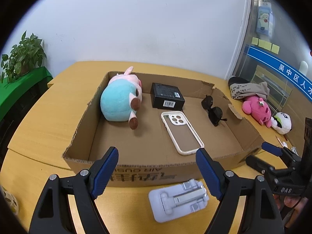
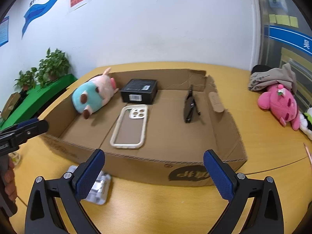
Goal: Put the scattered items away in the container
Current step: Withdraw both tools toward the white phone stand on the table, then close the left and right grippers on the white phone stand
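A: We hold both grippers wide and empty, the left gripper (image 1: 157, 160) above the phone stand (image 1: 178, 201), which lies on the table just before the box (image 1: 78, 134)

B: It looks stiff, light; we grip its long edges

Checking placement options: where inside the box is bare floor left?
Cardboard box: free along the near wall left of the phone case, and right of it below the sunglasses. Crowded at the back: plush, black box.
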`<state>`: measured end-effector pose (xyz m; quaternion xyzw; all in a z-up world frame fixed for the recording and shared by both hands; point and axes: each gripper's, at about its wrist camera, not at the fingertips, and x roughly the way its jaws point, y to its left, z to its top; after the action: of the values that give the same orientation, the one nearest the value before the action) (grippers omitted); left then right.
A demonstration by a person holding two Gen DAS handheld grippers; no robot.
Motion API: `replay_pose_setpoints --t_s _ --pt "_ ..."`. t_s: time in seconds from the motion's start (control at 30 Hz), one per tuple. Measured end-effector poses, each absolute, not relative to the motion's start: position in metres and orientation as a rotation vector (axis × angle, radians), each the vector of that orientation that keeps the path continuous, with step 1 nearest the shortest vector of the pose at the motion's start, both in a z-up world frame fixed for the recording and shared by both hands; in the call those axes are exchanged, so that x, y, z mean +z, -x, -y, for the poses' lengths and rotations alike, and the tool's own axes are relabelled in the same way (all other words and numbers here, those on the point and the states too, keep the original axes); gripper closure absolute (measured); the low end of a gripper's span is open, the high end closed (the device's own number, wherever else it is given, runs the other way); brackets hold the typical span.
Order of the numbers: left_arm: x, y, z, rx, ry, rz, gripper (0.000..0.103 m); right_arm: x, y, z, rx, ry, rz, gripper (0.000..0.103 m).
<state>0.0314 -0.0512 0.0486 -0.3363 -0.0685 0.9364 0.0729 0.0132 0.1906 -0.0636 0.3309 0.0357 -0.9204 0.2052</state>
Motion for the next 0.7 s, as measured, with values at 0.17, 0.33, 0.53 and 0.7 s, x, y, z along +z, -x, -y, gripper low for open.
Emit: replay_pose_setpoints --t_s 0.17,0.33,0.53,0.7 --pt "0.034 -0.046 0.052 2.773 1.066 0.198 0.022 -0.085 -0.034 -0.178 -2.436 -0.969 -0.097 0.001" --pt "0.002 -0.053 0.049 2.718 1.197 0.192 0.022 -0.119 -0.032 -0.160 -2.328 -1.088 -0.080 0.002" --pt "-0.034 -0.043 0.046 2.623 1.315 0.267 0.023 -0.139 -0.023 -0.142 -2.263 -1.143 -0.083 0.011" --pt "-0.050 -0.039 0.046 2.626 1.328 0.293 0.028 -0.150 -0.021 -0.128 -2.248 -1.154 -0.129 0.023"
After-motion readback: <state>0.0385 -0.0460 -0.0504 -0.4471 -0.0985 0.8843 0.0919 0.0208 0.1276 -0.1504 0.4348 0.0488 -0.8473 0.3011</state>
